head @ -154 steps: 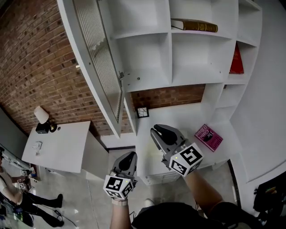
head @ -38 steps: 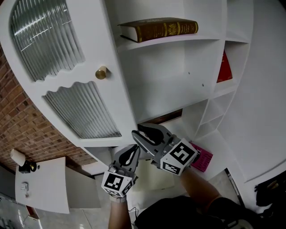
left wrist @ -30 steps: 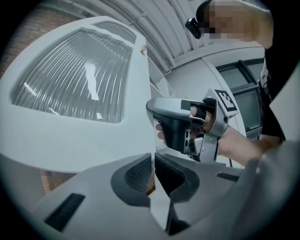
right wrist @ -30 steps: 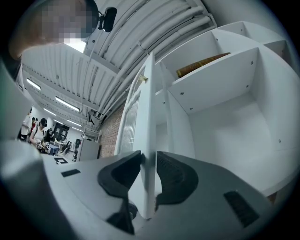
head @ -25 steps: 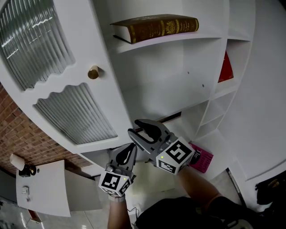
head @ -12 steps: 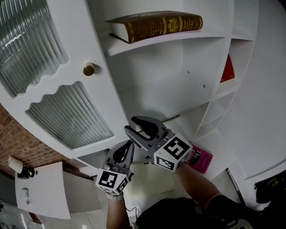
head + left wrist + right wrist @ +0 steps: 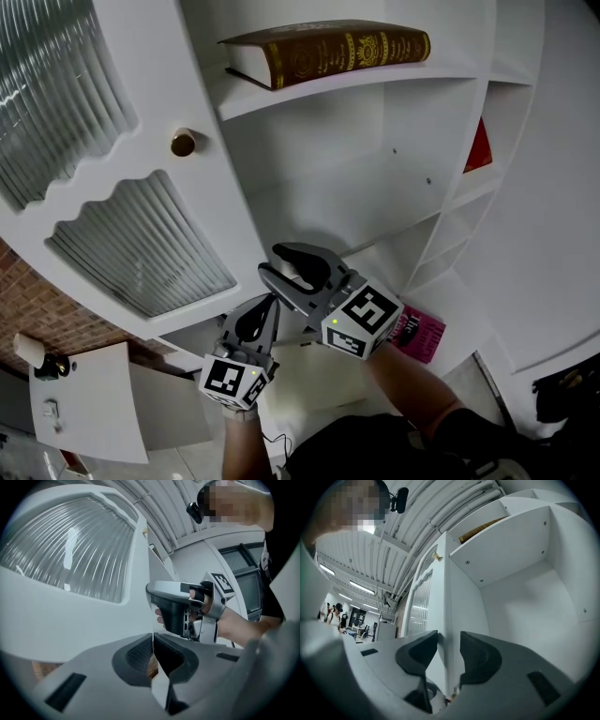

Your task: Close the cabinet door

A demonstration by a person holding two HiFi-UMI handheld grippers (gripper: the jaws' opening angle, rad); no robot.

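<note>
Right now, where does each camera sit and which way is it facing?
Head view: on the person's head, facing the shelves; shows both forearms, left gripper, right gripper.
Left gripper view: rides the left gripper, looks along its shut jaws beside the cabinet door; shows the right gripper and hand.
Right gripper view: rides the right gripper, looks up the door's edge, clamped between its jaws.
All three share the door.
</note>
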